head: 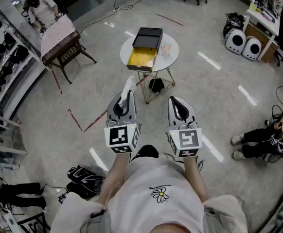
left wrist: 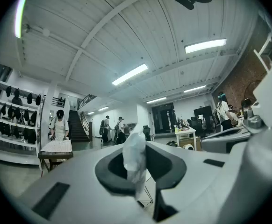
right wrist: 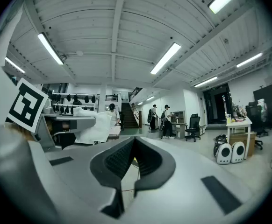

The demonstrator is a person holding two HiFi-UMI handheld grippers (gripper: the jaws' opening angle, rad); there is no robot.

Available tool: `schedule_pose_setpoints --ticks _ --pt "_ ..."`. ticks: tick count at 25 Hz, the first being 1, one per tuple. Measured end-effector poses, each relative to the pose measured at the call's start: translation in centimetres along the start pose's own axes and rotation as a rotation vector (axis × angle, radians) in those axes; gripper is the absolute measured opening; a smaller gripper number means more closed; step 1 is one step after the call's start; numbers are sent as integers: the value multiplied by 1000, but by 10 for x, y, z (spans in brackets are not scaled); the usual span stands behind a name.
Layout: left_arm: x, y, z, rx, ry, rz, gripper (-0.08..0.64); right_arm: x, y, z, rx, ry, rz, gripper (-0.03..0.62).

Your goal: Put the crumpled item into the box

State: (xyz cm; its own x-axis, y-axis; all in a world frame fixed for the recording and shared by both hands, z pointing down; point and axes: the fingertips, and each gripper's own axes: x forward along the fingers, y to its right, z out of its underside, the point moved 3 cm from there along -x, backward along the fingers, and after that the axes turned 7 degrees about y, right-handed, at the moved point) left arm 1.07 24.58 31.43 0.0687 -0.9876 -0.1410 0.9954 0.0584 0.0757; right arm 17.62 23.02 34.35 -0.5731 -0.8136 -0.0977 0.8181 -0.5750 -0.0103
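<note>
A crumpled white item (head: 127,89) sticks up from my left gripper (head: 123,101), whose jaws are shut on it. In the left gripper view the crumpled white item (left wrist: 135,155) stands pinched in the left gripper (left wrist: 138,169), pointing out over the room. My right gripper (head: 179,104) is level with it on the right. The right gripper (right wrist: 133,146) has its jaws closed together with nothing in them. An open box (head: 142,57) with a yellow inside and a black lid rests on a small round white table (head: 173,57), ahead of both grippers and apart from them.
A clear cup (head: 166,47) stands beside the box. A dark object (head: 156,85) lies under the table. A cloth-covered wooden table (head: 59,37) is far left, racks along the left wall, a black bag (head: 85,181) on the floor, a seated person (head: 263,141) at right.
</note>
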Motion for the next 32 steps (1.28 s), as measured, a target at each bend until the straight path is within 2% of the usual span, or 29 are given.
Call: schedule_pose_setpoints --ticks 10,15,19,27,32 --pt "-7 -13 7 -52 -21 -26 44 4 -8 9 -12 -36 -20 3" --pt "-14 -29 20 -83 -34 -74 44 15 -19 17 104 -26 -77 3" --pt "-10 -46 41 -108 -50 -129 46 30 -26 37 102 -73 -138 3" --pt "57 -90 61 -97 -34 -138 44 102 -20 54 63 -95 -170 3" --pt "132 -129 77 -117 -28 -99 44 170 -6 63 18 -105 -128 3"
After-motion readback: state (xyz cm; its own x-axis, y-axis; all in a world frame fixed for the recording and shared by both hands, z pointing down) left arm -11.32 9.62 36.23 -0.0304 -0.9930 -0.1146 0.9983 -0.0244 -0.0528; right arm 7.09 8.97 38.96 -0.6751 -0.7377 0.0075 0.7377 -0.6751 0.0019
